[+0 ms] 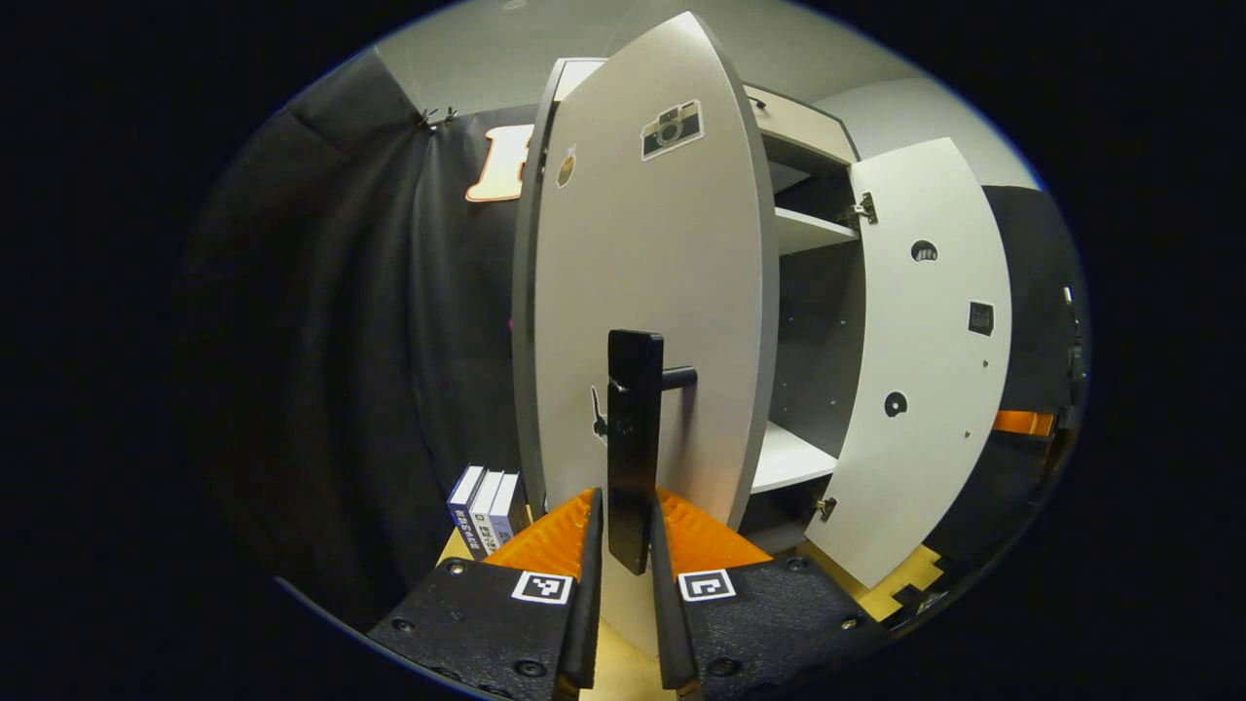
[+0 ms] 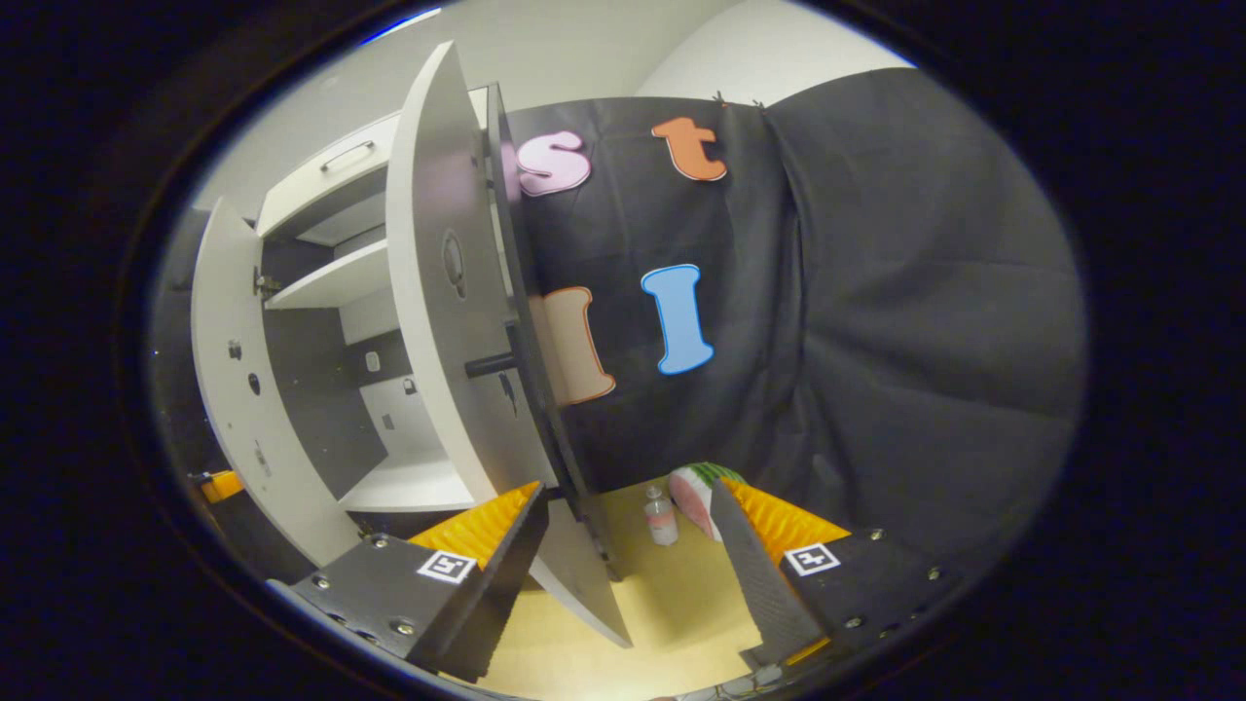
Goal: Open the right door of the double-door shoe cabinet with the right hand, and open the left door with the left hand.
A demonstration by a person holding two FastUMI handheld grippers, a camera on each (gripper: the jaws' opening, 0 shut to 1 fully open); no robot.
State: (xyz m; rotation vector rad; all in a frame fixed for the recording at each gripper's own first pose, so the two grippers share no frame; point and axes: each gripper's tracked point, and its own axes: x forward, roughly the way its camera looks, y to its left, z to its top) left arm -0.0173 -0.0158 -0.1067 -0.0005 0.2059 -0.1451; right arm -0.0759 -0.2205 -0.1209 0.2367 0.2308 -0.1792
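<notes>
The white shoe cabinet point(image 1: 798, 234) stands with both doors swung out. Its left door point(image 1: 652, 292) fills the middle of the left gripper view, with stickers on its face. My left gripper point(image 1: 628, 584) is shut on that door's black bar handle point(image 1: 634, 438), which stands upright between the fingers. Farther right, the right door point(image 1: 925, 360) shows its inner side. In the right gripper view the right door point(image 2: 438, 292) is seen nearly edge-on, its handle point(image 2: 492, 365) sticking out. My right gripper point(image 2: 628, 555) is open, and the door's lower edge passes between its fingers untouched.
Bare white shelves point(image 1: 793, 458) show inside the cabinet. Several books point(image 1: 484, 506) stand on the yellow floor point(image 2: 681, 604) left of the left door. A small bottle point(image 2: 662, 521) and a watermelon-patterned object point(image 2: 696, 492) sit by the black cloth wall.
</notes>
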